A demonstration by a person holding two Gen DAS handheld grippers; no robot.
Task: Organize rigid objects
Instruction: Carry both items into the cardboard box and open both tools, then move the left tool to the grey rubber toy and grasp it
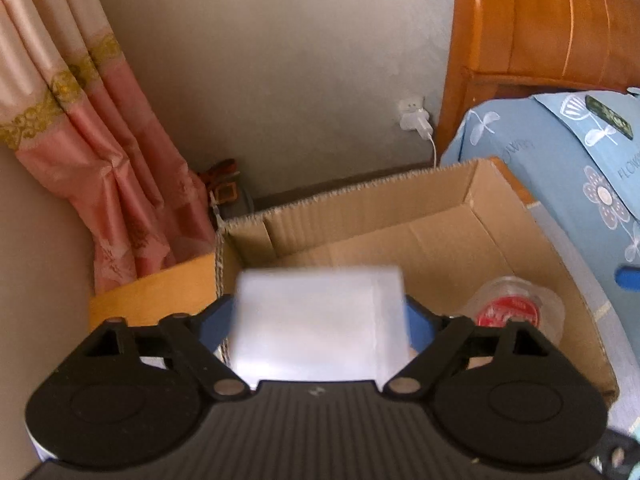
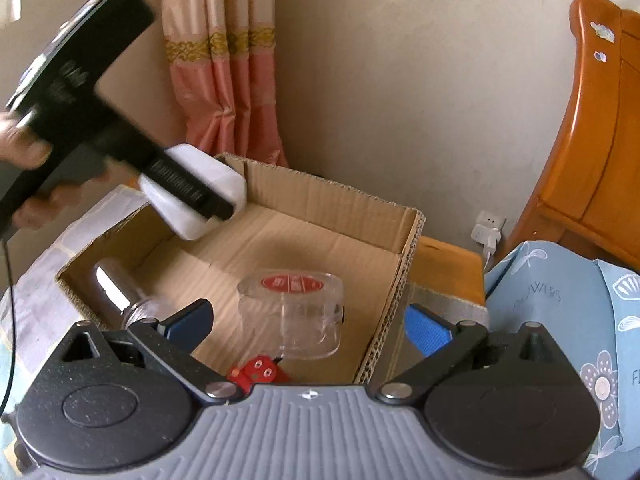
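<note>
A white box (image 1: 316, 320), blurred, sits between the blue pads (image 1: 216, 324) of my left gripper (image 1: 316, 312), whose jaws stand slightly wider than it. It hangs over the near left corner of an open cardboard box (image 1: 360, 196). In the right wrist view the same white box (image 2: 192, 184) hovers above the cardboard box's rim (image 2: 332, 188), beside the left gripper's black finger (image 2: 188, 192). My right gripper (image 2: 310, 320) is open wide over a clear jar (image 2: 296, 308) with a red label, which stands on the box floor untouched. The jar (image 1: 516, 308) also shows in the left wrist view.
A clear bottle (image 2: 120, 292) lies in the box's left corner and a small red item (image 2: 260, 372) at its near edge. A blue flowered pillow (image 2: 560, 300) and wooden headboard (image 2: 592, 140) lie right. A pink curtain (image 1: 100, 140), wall socket (image 1: 416, 118) and a hand (image 2: 20, 144) also show.
</note>
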